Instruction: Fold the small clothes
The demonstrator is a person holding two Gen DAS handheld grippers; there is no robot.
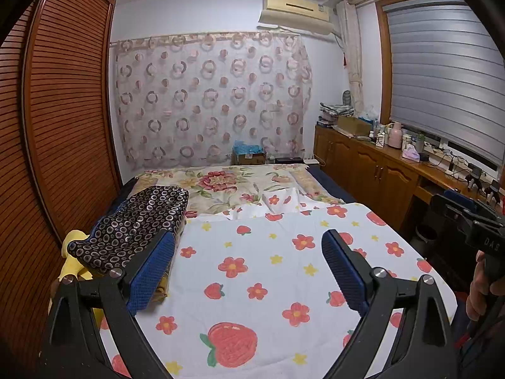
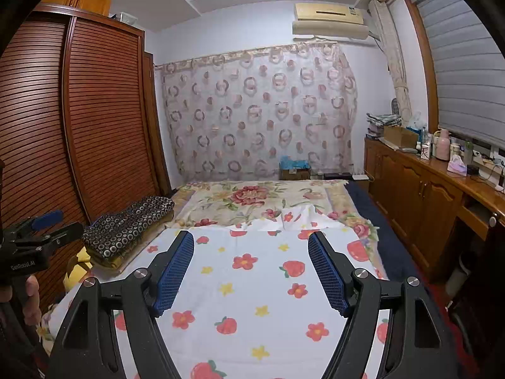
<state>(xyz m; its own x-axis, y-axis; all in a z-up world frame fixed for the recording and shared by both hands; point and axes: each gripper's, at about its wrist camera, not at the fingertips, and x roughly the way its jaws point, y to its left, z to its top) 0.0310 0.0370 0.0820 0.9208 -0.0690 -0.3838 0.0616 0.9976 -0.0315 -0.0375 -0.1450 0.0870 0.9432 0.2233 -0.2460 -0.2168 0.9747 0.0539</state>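
Note:
A white cloth with red flowers and strawberries [image 1: 268, 268] [image 2: 252, 284] lies flat across the near part of the bed. Its far edge is rumpled and turned over [image 1: 277, 202]. At the bed's left edge a dark garment with a ring pattern [image 1: 135, 221] [image 2: 126, 224] lies folded on yellowish fabric [image 1: 74, 268]. My left gripper [image 1: 249, 237] hovers open above the white cloth with nothing between its blue pads; its left finger [image 1: 154, 265] overlaps the dark garment in the view. My right gripper [image 2: 251, 237] is also open and empty over the cloth.
A floral bedspread [image 1: 221, 186] covers the far half of the bed. A slatted wooden wardrobe [image 1: 63, 110] stands close on the left. A wooden cabinet [image 2: 419, 189] with bottles and boxes on top runs along the right wall. A hand [image 1: 479, 287] grips the other handle at the right edge.

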